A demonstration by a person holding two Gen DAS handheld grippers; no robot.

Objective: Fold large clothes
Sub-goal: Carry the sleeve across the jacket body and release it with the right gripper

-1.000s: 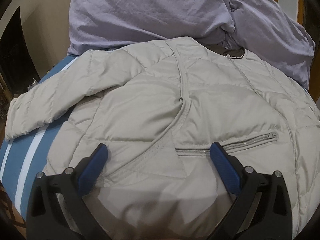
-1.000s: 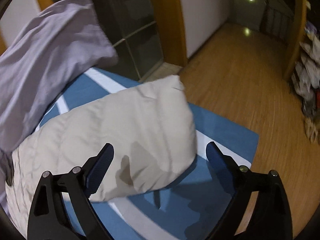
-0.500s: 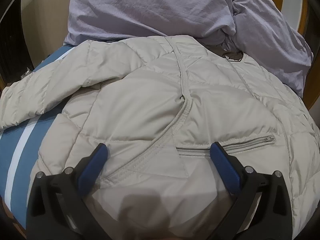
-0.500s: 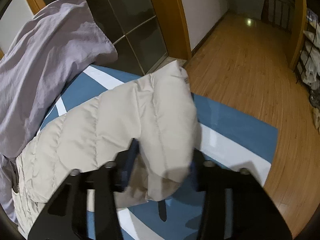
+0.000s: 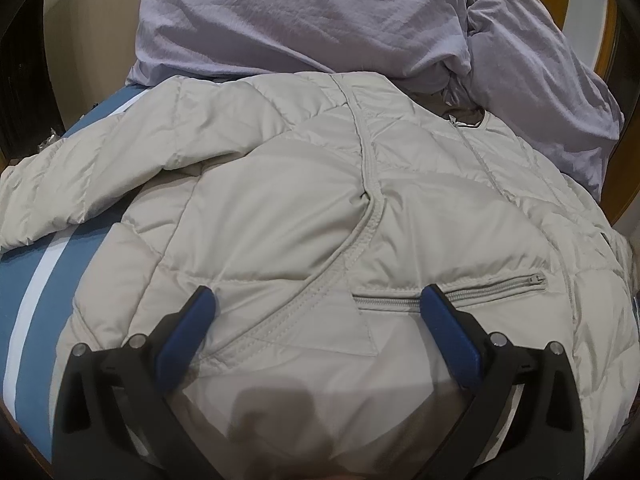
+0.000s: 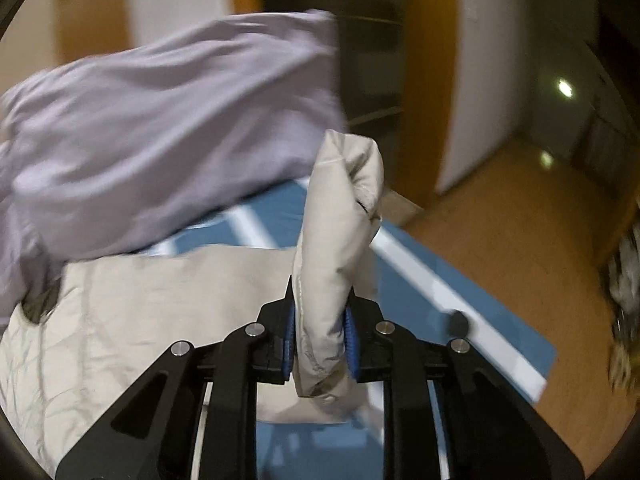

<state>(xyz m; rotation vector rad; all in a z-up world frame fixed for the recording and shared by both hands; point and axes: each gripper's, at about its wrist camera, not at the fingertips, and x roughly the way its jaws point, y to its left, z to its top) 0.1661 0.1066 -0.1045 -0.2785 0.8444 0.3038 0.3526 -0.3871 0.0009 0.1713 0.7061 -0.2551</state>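
The right tongs [image 6: 320, 340] are pinching the end of the beige puffer jacket's sleeve [image 6: 336, 248]; their jaws have just been closing, and the padded cuff is squeezed between the two blue pads, standing up ahead of the tips and folding over at its top. Left of these tongs the rest of the jacket lies flat, and beyond that a crumpled lilac garment [image 6: 160, 128] is heaped. The right wrist view is smeared with motion blur. Ahead and to the right of the tongs runs the blue surface with white stripes [image 6: 432, 280], with a wooden floor [image 6: 520, 216] past its edge.

The left tongs [image 5: 316, 308] are spread wide, nothing between the pads, held just over the lower front of the beige puffer jacket [image 5: 280, 216]. A zipped pocket [image 5: 452, 292] sits at the tip of their right finger, and the front zip seam runs away ahead of them. The jacket's other sleeve [image 5: 52, 196] stretches out far to the left of these tongs over the blue striped surface, and the lilac garment is bunched beyond the collar
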